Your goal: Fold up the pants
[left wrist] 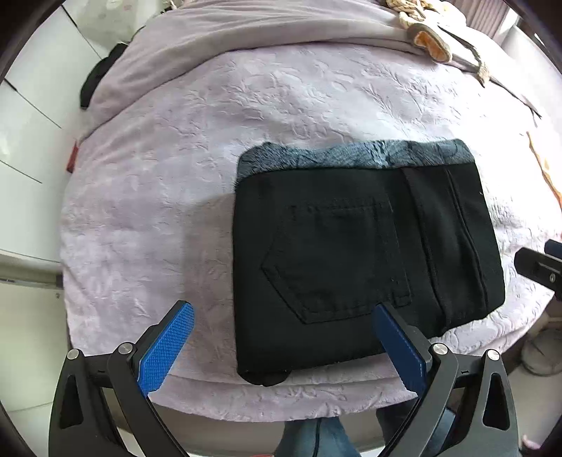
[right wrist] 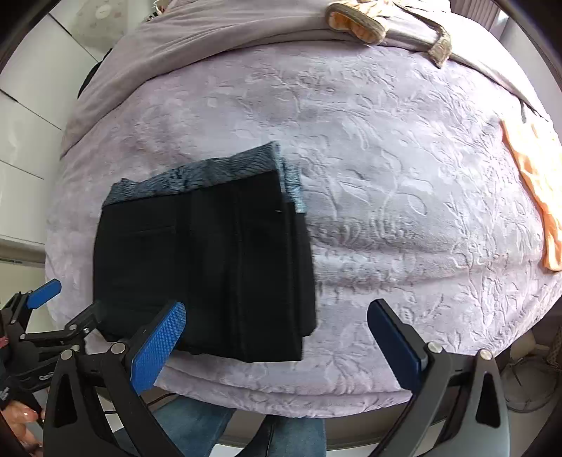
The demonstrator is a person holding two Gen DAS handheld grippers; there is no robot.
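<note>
bed: lilac embossed bedspread (left wrist: 246, 116) covers the whole surface; its near edge curves just below the pants
pants: black pants (left wrist: 351, 253) lie folded into a compact rectangle on the bedspread, back pocket up, a strip of grey-blue lining showing along the far side; their near corner sits close to the bed's near edge
containers: none that i can make out; nothing holds the pants but the bedspread
left gripper: left gripper (left wrist: 282, 318) hangs over the pants' near edge, blue pads spread wide, nothing between them
right gripper: right gripper (right wrist: 275, 316) hangs above the pants' right edge, fingers wide apart, clamped on nothing
open room: bare bedspread stretches beyond the pants and to their right and left
edges: orange cloth (right wrist: 534, 182) lies well right of the pants at the bed's side; a tan garment (right wrist: 354, 21) lies on the folded blanket far beyond the pants
floor side: white cabinets (left wrist: 31, 105) stand left of the pants, past the bed's edge
</note>
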